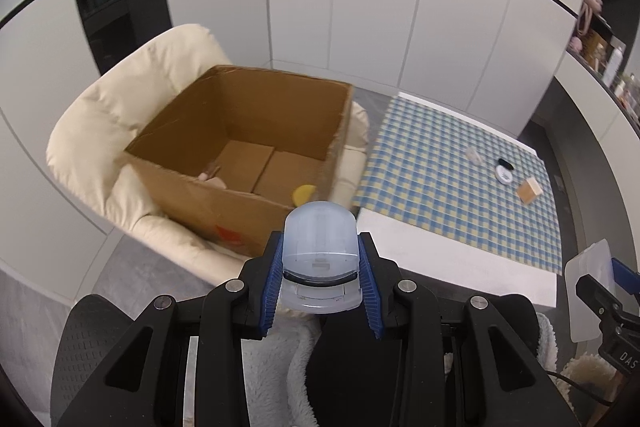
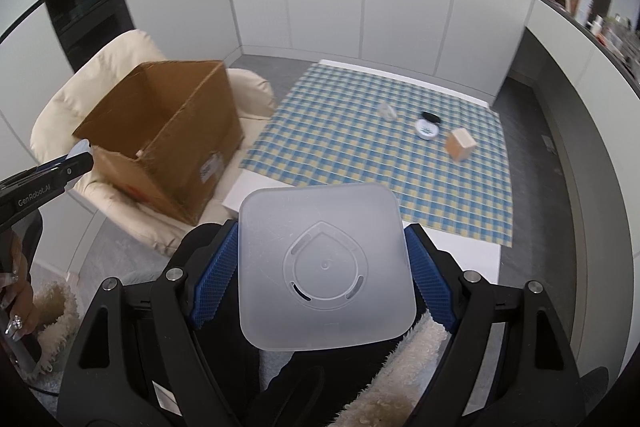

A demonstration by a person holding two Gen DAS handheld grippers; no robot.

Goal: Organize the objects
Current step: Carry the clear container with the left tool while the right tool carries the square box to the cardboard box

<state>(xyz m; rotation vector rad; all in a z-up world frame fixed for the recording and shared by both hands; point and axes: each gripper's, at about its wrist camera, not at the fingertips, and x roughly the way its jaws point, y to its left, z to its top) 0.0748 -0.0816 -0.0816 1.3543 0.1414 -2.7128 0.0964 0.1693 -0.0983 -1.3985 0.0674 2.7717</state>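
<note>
Step in hand, as I read it: carry phase, both tools loaded, headed for the cardboard box point(image 1: 248, 143) sitting on the cream armchair point(image 1: 100, 131). L gripper point(image 1: 320, 267) is clamped narrow on a pale-blue translucent domed case point(image 1: 320, 247), pads tight on both sides; item sits just short of the box's near wall in L wrist view. R gripper point(image 2: 324, 267) jaws wide but pressed on the sides of a frosted square plastic container point(image 2: 324, 263), teardrop mark moulded on the face toward the lens; so held, not empty. Next move prob. calls for: bring each load over the open top, clear the near rim, then release one at a time; box looks deep enough, but the wide container needs a level drop or it may catch the wall. L view alone shows the box interior: yellow round piece point(image 1: 303, 193) at the near corner, pinkish-tan bits point(image 1: 212, 177) by the left wall, otherwise bare flaps. R view sees only the box outside + label, but gives a clearer look at what's left on the checked tablecloth point(image 2: 360, 163): wooden block point(image 2: 460, 143), white round tin point(image 2: 427, 129) w/ small black thing point(image 2: 430, 116) touching behind, small clear piece point(image 2: 387, 112) apart to the left. R view also catches the person's left hand point(image 2: 16, 291) on the L tool's handle.
</note>
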